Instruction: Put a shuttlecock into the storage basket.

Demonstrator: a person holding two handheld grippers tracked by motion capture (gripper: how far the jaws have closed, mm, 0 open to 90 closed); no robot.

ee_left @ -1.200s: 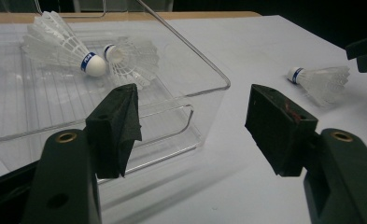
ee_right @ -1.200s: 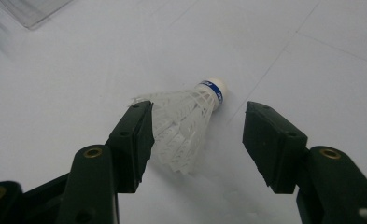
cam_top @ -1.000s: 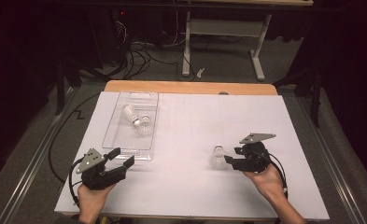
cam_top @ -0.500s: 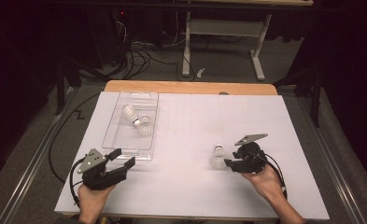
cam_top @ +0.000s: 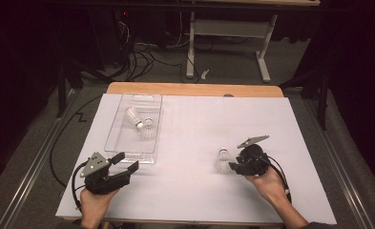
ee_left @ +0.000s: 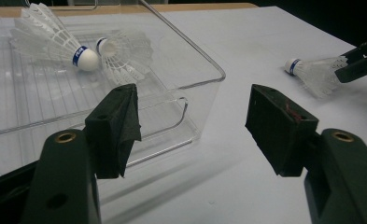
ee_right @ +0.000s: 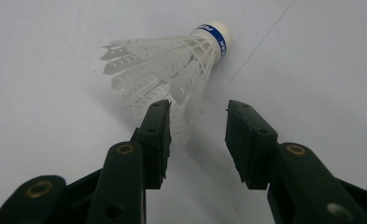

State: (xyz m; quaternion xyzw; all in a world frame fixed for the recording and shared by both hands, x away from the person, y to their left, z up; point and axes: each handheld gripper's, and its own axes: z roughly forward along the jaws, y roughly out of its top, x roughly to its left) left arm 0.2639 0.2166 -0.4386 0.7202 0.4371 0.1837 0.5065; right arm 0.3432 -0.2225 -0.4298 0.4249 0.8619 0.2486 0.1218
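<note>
A white feather shuttlecock (cam_top: 222,160) with a blue-banded cork lies on its side on the white table sheet (cam_top: 199,119), right of centre. My right gripper (cam_top: 233,166) is at its skirt. In the right gripper view, the jaws of the right gripper (ee_right: 197,140) have just been closing, and the rim of the shuttlecock (ee_right: 172,79) reaches between them. The right pad stands clear of the feathers. My left gripper (cam_top: 126,162) rests open and empty at the front left. Ahead of the left gripper (ee_left: 190,126) is a clear plastic tray (ee_left: 172,93), with the shuttlecock (ee_left: 312,74) off to its right.
The clear tray (cam_top: 123,143) stands at the left and holds two more shuttlecocks (cam_top: 133,116) (cam_top: 147,130). A wooden table edge (cam_top: 194,89) runs along the back. Beyond it are floor cables and white desk legs (cam_top: 191,47).
The right gripper's jaws have narrowed around the shuttlecock's skirt. The left gripper and the tray have not moved.
</note>
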